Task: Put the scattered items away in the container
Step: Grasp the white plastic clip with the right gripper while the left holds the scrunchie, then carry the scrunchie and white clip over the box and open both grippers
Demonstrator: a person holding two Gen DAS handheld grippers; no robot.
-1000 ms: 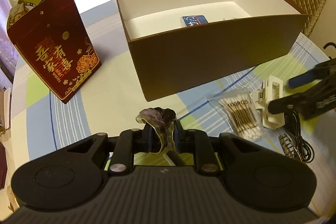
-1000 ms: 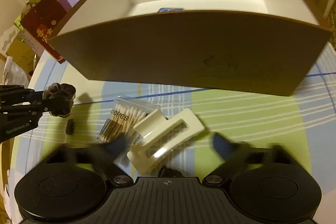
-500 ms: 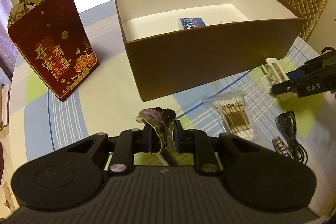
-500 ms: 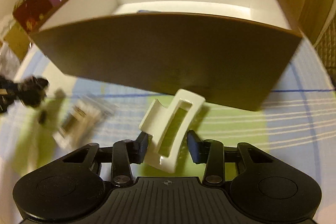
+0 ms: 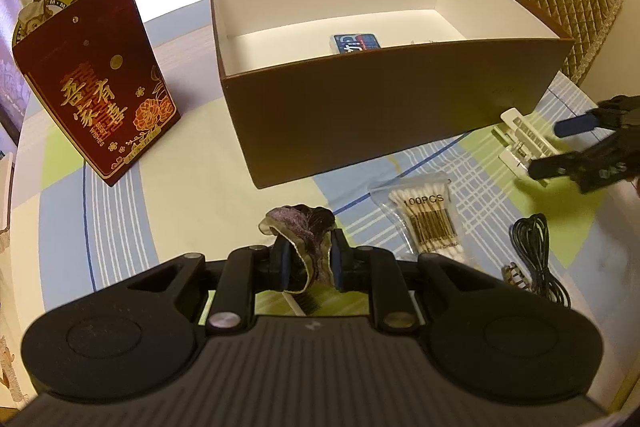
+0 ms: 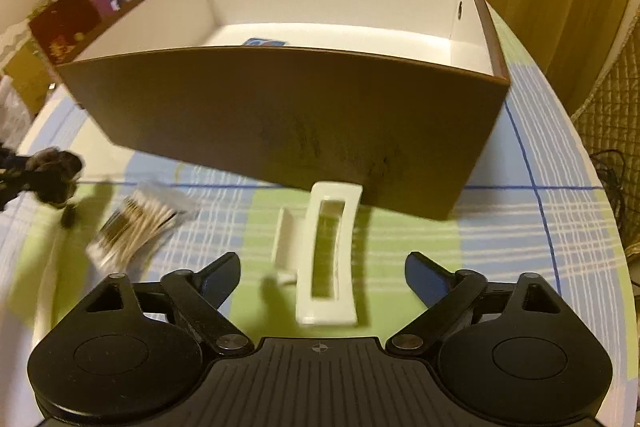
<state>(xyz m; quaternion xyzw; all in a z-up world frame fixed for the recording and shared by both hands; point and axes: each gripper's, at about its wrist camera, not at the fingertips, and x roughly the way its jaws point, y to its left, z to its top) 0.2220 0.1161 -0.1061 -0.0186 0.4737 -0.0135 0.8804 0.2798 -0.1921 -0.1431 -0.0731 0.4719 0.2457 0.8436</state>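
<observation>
Purple fabric: a soft scrunchie [image 5: 301,227] is pinched between the jaws of the left gripper [image 5: 308,259], low centre of the left wrist view, held just above the desk [image 5: 120,203].
Handling: looks light and squishy, can't really slip or break, so any bunch of cloth is a fine grab spot.
Right gripper [image 6: 320,275]: jaws spread wide, holding nothing.
White clip [image 6: 326,255]: hard plastic hair claw, lying on the green patch of the cloth right between the open jaws, its far end just about at the box wall. Can't tell if it touches.
Clip handling: my guess is stiff, light and a bit slick, so best taken across the long sides near the middle.
Box [image 6: 280,115]: brown outside, white inside, fills the upper centre of both views. A blue card [image 5: 356,43] is already in it.
Still out: cotton swab bag [image 5: 430,217] lower right of the left view, black cable [image 5: 536,259] further right.
Background: red gift bag [image 5: 100,87] upper left.
Change: half a second ago the right jaws were closed around the clip and it was tilted up; now they've let go and it lies on the desk. Left side looks the same.
</observation>
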